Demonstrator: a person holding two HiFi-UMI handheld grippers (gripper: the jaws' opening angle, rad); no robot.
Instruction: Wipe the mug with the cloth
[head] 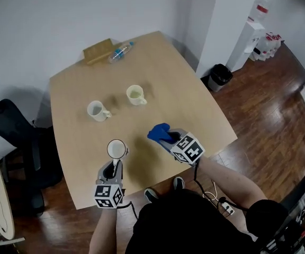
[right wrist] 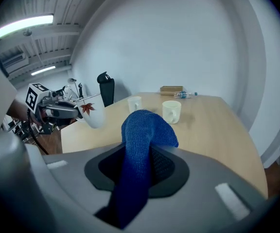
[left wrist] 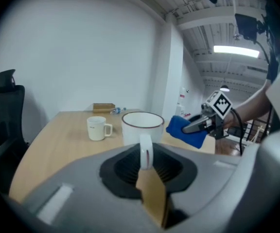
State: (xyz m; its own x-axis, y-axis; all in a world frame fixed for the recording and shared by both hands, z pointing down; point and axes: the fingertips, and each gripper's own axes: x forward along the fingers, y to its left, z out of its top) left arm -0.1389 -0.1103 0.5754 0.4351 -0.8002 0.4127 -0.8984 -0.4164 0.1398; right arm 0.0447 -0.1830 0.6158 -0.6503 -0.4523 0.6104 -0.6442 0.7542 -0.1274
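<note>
A light wooden desk [head: 195, 105] with rounded corners fills the middle of the room, on a dark wooden floor [head: 269, 105]. A black office chair [head: 15, 136] stands to its left. A black waste bin [head: 220, 76] sits on the floor off the desk's far right edge.

The person stands at the near edge with both arms reaching over the desk. The left gripper [head: 114, 165] has its jaws pinching the handle of a white ceramic mug with a dark rim and a red leaf print [head: 117, 148]. The mug is upright over the near left part of the desk, its mouth facing up. The right gripper [head: 169, 138] has its jaws clamped on a blue knitted cloth [head: 159, 132], which bunches up out of the jaws. The cloth is to the right of the held mug, near it but not touching it.

At the far left corner lies a flat wooden block [head: 98, 51], with a clear plastic bottle [head: 120, 51] on its side just beside it. Mid-desk stand a plain white mug [head: 96, 110] and, to its right and slightly farther, a cream mug [head: 135, 94], set apart from each other.
</note>
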